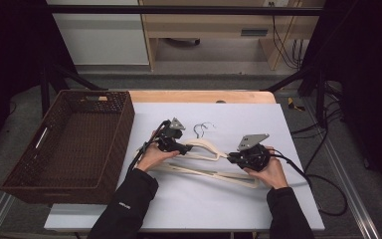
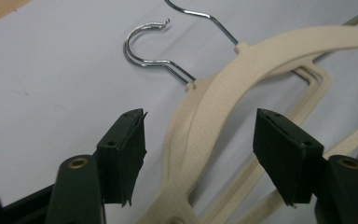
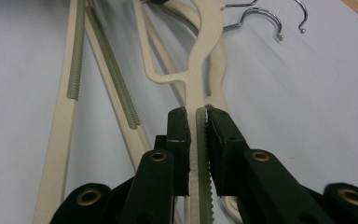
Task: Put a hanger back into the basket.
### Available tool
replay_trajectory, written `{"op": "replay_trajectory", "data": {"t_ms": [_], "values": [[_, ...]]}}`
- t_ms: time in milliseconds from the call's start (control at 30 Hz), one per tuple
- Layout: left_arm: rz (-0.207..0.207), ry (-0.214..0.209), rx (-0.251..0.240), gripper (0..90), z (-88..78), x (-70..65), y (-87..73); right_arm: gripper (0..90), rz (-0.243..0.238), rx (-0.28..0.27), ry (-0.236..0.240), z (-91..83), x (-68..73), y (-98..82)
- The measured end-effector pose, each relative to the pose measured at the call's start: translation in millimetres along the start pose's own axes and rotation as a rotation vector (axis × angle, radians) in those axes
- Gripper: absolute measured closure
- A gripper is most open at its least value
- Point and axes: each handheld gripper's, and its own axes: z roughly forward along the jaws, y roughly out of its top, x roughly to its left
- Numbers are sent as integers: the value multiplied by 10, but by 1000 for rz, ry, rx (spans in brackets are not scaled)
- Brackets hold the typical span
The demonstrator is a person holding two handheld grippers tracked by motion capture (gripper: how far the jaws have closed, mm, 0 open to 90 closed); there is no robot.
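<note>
Our sleeved forearms rise from the bottom centre, hands angled inward. We see the right gripper (image 3: 196, 116) with jaws clamped on a hanger (image 1: 214, 149) at centre of the worktop (image 1: 288, 199); the left gripper (image 2: 200, 135) straddles it, jaws apart, not touching.

Table (image 1: 199, 95) of light wood, covered by a pale grey sheet (image 1: 194, 199). Two cream hangers (image 1: 214, 164) lie stacked on the sheet between the left gripper (image 1: 179, 145) and right gripper (image 1: 242, 158). A brown wicker basket (image 1: 69, 149) sits left of the left gripper.
</note>
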Motion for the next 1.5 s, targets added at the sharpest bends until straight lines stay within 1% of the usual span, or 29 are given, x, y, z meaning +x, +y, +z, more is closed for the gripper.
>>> {"op": "replay_trajectory", "data": {"t_ms": [33,67,100,133,233,267,300,333,367,400,433,467,500,667,700,800,833,967,1000,1033,1100,1167,1233,1300,1333,1400,1433,1467,1500], "values": [[6,9,8,376,22,-1,-5,796,-2,-1,2,0,1,-1],[10,7,17,395,40,3,-10,795,1,0,2,2,4,1],[6,7,26,416,55,6,-14,795,4,-1,5,6,7,0],[5,2,33,436,69,10,-20,795,-8,-6,8,12,1,-1],[-2,7,55,494,103,28,-41,795,-1,-2,6,0,9,0],[5,11,62,512,112,30,-48,795,-12,-3,8,-4,2,-2],[9,12,72,534,115,33,-51,795,-8,-5,8,-5,6,0],[11,22,66,559,124,31,-58,795,-16,-7,13,-6,1,-2],[9,16,66,585,121,34,-59,795,-14,-7,12,-4,4,-1],[13,1,73,604,109,38,-55,795,-15,-8,11,-1,6,-2],[19,-2,70,631,102,32,-53,795,-14,-8,10,0,7,-2],[29,9,68,647,96,20,-50,795,-11,-9,10,0,9,-2],[50,9,78,662,80,17,-43,795,-13,-11,12,0,9,-1],[92,31,74,691,-19,-50,-20,793,-9,-20,24,-18,12,-6],[106,40,75,696,-56,-66,-10,792,-15,-16,20,-28,10,-7],[120,51,50,703,-171,-125,13,795,-20,-21,27,-39,6,-12],[131,58,52,706,-213,-148,22,796,-15,-23,29,-43,12,-12],[168,63,46,726,-352,-259,27,797,-11,-30,44,-70,21,-16],[178,58,54,733,-385,-288,25,796,-13,-26,46,-82,22,-18],[184,55,50,741,-408,-318,15,796,-14,-24,43,-91,23,-18],[202,40,64,753,-464,-364,-5,799,-10,-33,50,-108,24,-21],[206,28,49,757,-523,-405,-34,802,-3,-28,61,-128,28,-22],[216,6,71,771,-579,-447,-55,799,0,-38,67,-136,33,-24],[226,-16,79,788,-626,-488,-84,789,-3,-46,72,-150,28,-22],[215,-36,75,792,-654,-510,-96,786,0,-50,78,-155,29,-22],[217,-50,71,799,-711,-553,-114,778,3,-51,80,-167,39,-24],[212,-61,66,801,-742,-583,-124,774,-9,-52,90,-176,33,-27],[216,-65,71,805,-767,-596,-126,768,-1,-55,88,-182,42,-25],[207,-79,62,807,-794,-620,-135,763,5,-57,96,-185,45,-24]]}}
